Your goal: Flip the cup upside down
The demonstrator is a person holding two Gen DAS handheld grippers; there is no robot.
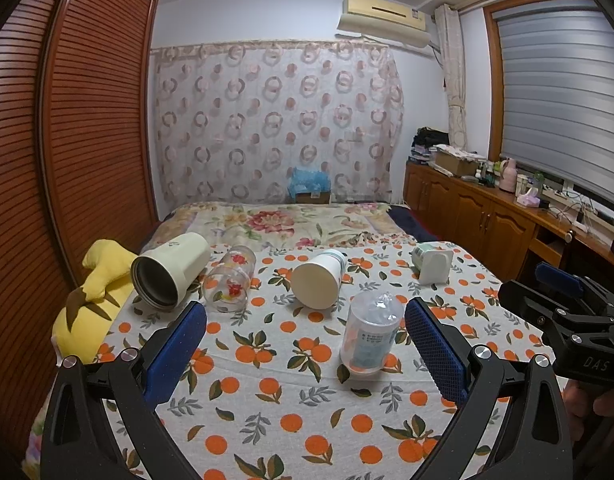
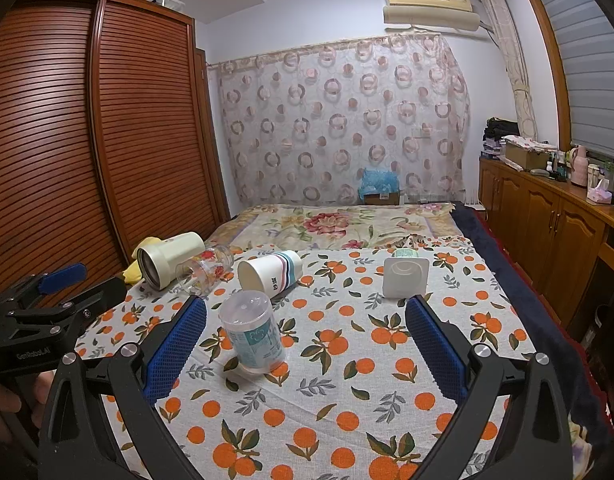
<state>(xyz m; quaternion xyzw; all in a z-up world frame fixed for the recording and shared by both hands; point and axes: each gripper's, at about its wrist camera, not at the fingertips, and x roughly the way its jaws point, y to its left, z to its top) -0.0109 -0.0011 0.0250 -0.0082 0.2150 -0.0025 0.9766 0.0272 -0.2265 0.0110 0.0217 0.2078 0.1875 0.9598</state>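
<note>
Several cups sit on an orange-print cloth (image 1: 267,400). A clear plastic cup (image 1: 371,332) stands upside down near the middle; it also shows in the right wrist view (image 2: 253,334). Behind it lie on their sides a cream tumbler (image 1: 169,268), a clear floral glass (image 1: 229,280), a white striped paper cup (image 1: 319,278) and a white square-based cup (image 1: 431,264). My left gripper (image 1: 307,344) is open and empty, just short of the clear cup. My right gripper (image 2: 307,344) is open and empty, with the clear cup near its left finger.
A yellow plush toy (image 1: 91,300) lies at the cloth's left edge beside a wooden wardrobe (image 1: 67,140). A floral bedspread (image 1: 287,220) lies beyond the cloth. Wooden cabinets (image 1: 487,216) with clutter run along the right. The cloth (image 2: 347,400) has open space at the front.
</note>
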